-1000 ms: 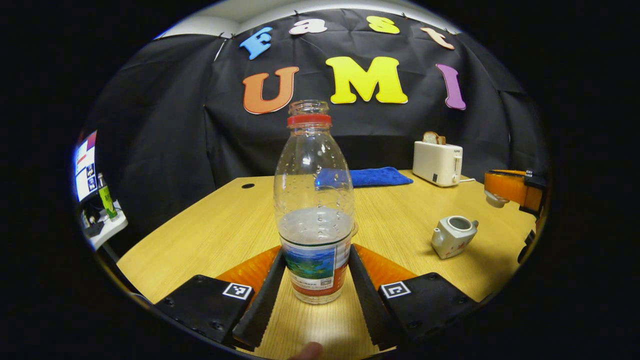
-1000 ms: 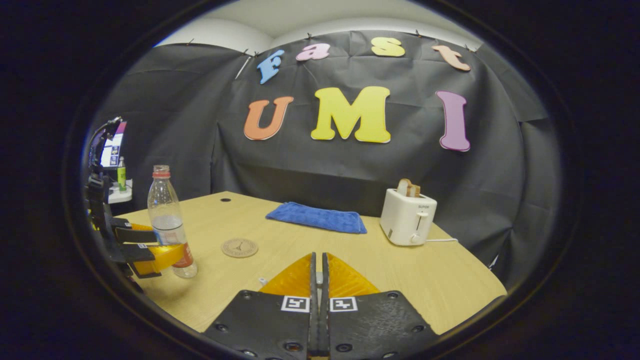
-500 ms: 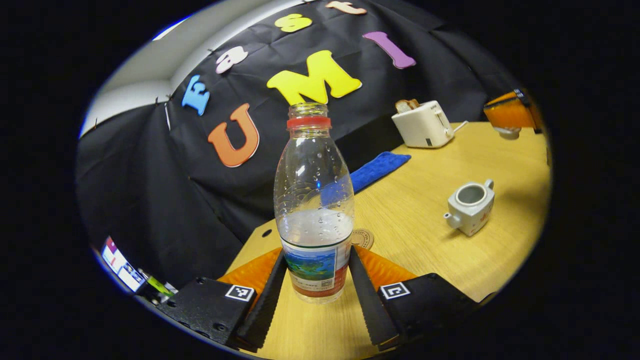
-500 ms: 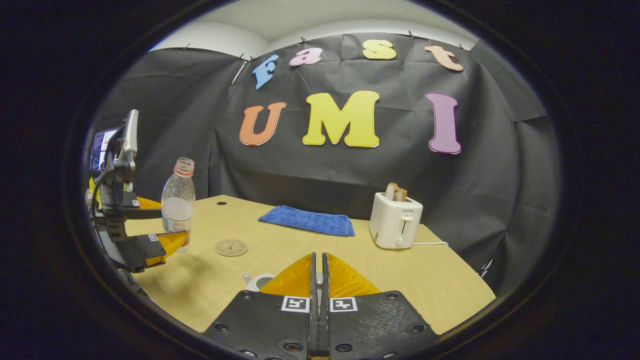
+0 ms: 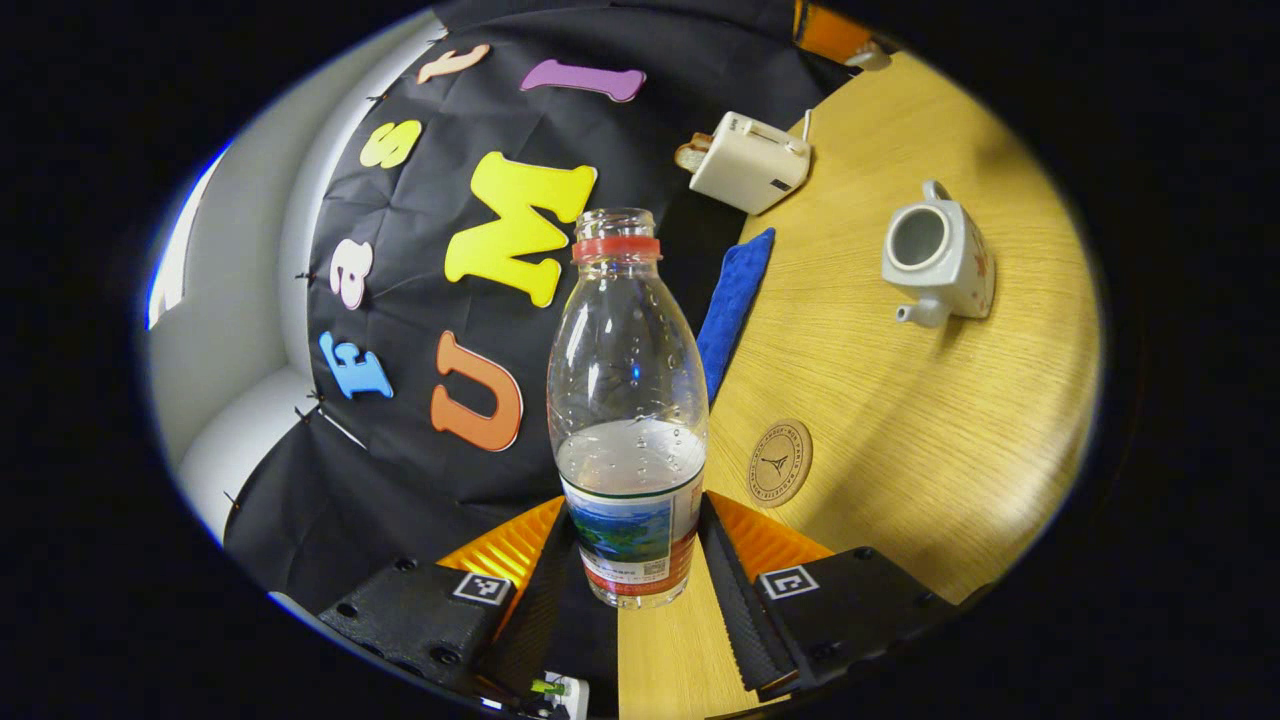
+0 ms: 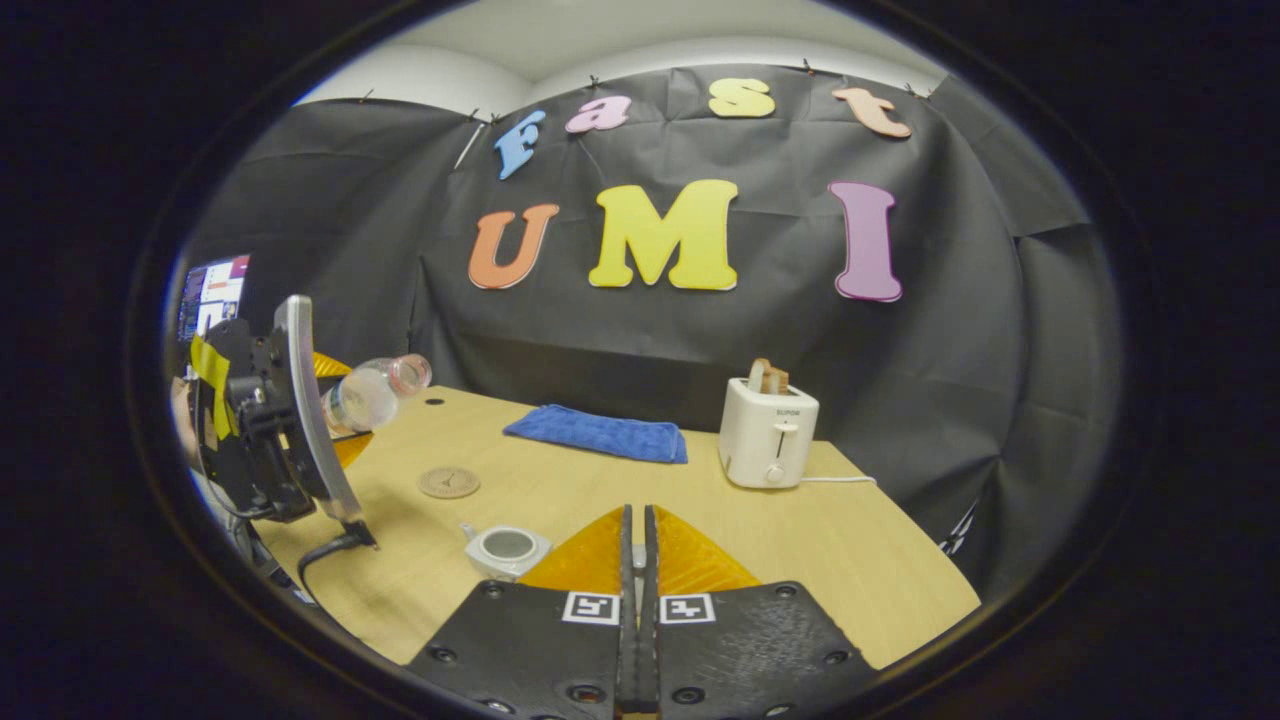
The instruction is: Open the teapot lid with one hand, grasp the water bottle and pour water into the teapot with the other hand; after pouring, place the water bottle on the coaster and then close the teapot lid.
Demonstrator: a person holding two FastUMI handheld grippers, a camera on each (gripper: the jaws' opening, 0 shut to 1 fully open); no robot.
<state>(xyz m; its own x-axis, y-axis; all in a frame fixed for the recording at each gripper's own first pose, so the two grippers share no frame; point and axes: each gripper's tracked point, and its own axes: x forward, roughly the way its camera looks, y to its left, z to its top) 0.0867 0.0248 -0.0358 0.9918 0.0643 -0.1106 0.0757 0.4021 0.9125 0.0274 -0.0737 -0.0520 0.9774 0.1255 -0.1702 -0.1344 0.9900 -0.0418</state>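
bare table [image 6: 880, 560], toaster [image 6: 767, 445] far side

One water bottle [image 5: 627, 420], one teapot [image 5: 937, 254], one coaster [image 5: 779, 462], one toaster [image 5: 747, 161], one blue cloth [image 5: 733, 296].

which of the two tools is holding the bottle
The left tool: its fingers press both sides of the water bottle, tipped toward the teapot. The right tool is shut near the teapot.

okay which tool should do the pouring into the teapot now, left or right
Left. The left tool already grips the water bottle, uncapped and tipped sideways above the table. The teapot stands open. The right tool is shut; what it holds can't be made out.
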